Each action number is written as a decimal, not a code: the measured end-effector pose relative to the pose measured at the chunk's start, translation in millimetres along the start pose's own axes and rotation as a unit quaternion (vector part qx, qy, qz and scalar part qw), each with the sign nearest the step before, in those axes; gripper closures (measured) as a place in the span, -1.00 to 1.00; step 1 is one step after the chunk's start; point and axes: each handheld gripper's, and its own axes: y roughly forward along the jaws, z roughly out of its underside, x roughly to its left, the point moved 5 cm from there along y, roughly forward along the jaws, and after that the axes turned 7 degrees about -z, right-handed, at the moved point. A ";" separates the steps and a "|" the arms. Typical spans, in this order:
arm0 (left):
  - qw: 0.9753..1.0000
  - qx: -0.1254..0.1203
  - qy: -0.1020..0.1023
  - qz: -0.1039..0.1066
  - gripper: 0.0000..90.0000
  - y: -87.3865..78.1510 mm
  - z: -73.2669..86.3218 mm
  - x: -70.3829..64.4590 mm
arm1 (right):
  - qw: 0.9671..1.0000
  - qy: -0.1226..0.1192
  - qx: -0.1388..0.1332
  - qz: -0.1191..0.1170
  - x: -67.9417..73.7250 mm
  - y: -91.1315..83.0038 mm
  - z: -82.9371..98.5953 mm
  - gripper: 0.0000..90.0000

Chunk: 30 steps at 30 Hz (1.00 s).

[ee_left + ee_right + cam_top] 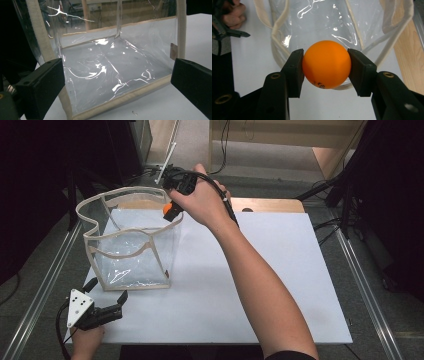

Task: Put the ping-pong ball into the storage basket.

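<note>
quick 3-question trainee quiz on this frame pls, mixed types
1. True or false: the right tool is shut on the orange ball.
2. The left tool is: A) open beside the clear bag B) clamped on the bag's rim C) holding the ball.
3. Fill in: the ball is held over the bag's ____ rim.

Key: 1 true; 2 A; 3 far.

The left gripper (pixel 120 82) has its two black jaws spread wide, one on each side of the clear plastic bag (pixel 110 67) and apart from it. The bag stands upright on the white tabletop (pixel 197 35), cream trim along its bottom edge and corners, a small tab on its right corner.
</note>
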 end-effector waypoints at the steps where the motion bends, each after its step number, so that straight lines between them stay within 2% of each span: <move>1: 1.000 0.000 0.000 0.000 -1.00 -0.1 0.0 0.0 | 1.000 0.003 0.002 0.003 -0.9 0.3 0.2 0.07; 8: 1.000 0.000 0.000 0.000 -1.00 0.0 -0.1 0.1 | 1.000 0.019 0.005 0.009 -6.4 1.8 3.9 0.06; 18: 1.000 0.000 0.001 0.000 -1.00 0.1 0.0 0.0 | 0.999 0.031 -0.002 0.012 -6.7 -1.5 14.9 -0.18; 24: 1.000 0.001 0.002 -0.001 -1.00 0.2 0.0 -0.3 | 0.999 0.039 -0.005 0.009 -0.7 -4.2 29.2 -0.41; 26: 1.000 0.001 0.003 -0.001 -1.00 0.2 0.1 -0.2 | 0.999 0.043 -0.004 0.011 0.4 -3.9 34.5 -0.58; 30: 1.000 0.000 0.001 -0.002 -1.00 0.3 0.0 -0.6 | 0.999 0.048 -0.008 0.014 3.1 -3.1 44.1 -0.79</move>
